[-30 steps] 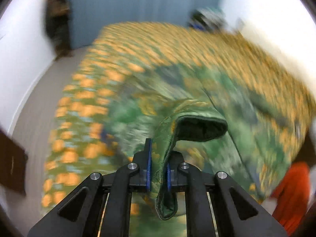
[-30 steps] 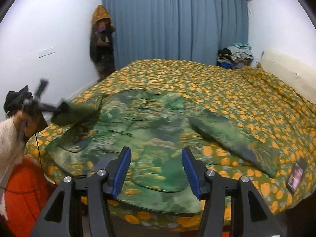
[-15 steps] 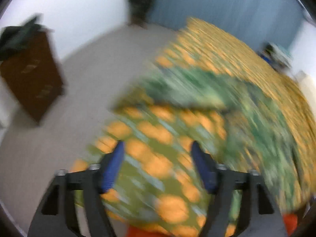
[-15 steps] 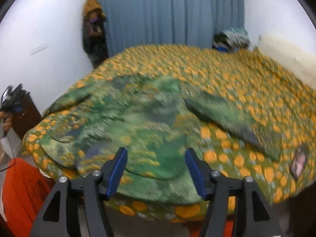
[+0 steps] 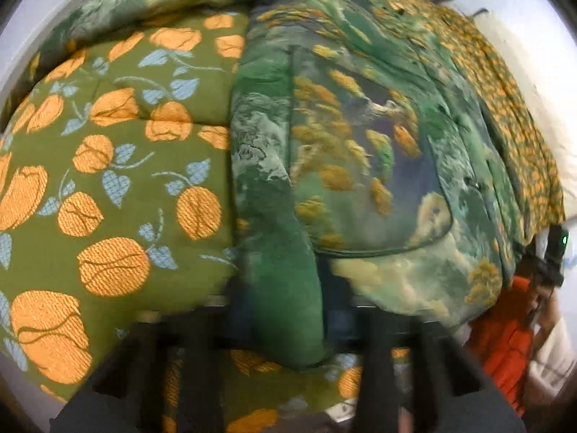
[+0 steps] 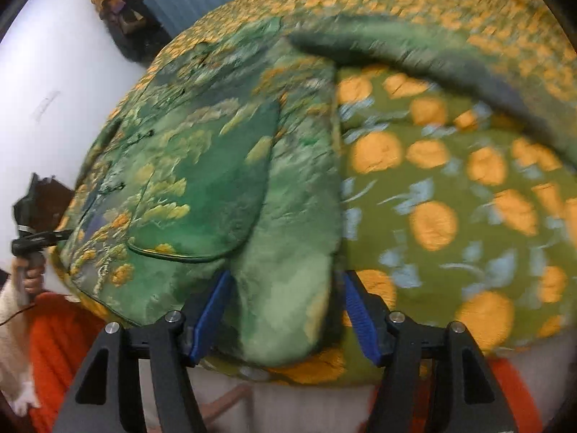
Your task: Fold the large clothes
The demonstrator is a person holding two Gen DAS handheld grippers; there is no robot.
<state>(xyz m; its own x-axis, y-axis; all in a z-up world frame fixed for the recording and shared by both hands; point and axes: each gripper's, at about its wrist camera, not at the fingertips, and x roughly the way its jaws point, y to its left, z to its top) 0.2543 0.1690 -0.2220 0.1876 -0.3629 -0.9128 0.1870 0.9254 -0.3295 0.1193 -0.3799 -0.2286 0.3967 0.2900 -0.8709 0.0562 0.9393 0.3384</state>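
Note:
A large green jacket (image 5: 360, 151) with yellow flower print lies spread on the bed, its hem at the near edge. In the left wrist view my left gripper (image 5: 285, 317) is open, its blurred jaws on either side of the jacket's left hem corner. In the right wrist view the jacket (image 6: 202, 166) fills the left half, and my right gripper (image 6: 285, 310) is open with its blue pads either side of the right hem corner (image 6: 285, 288). One sleeve (image 6: 414, 47) stretches away to the right.
The bed is covered by an olive quilt (image 5: 108, 166) with orange flowers, also in the right wrist view (image 6: 450, 198). An orange garment (image 5: 505, 332) shows below the bed edge. A coat (image 6: 119, 3) hangs by the blue curtain.
My left gripper let go of the sleeve cuff and opened. Both grippers dropped down to the bed's near edge and now straddle the jacket's hem corners.

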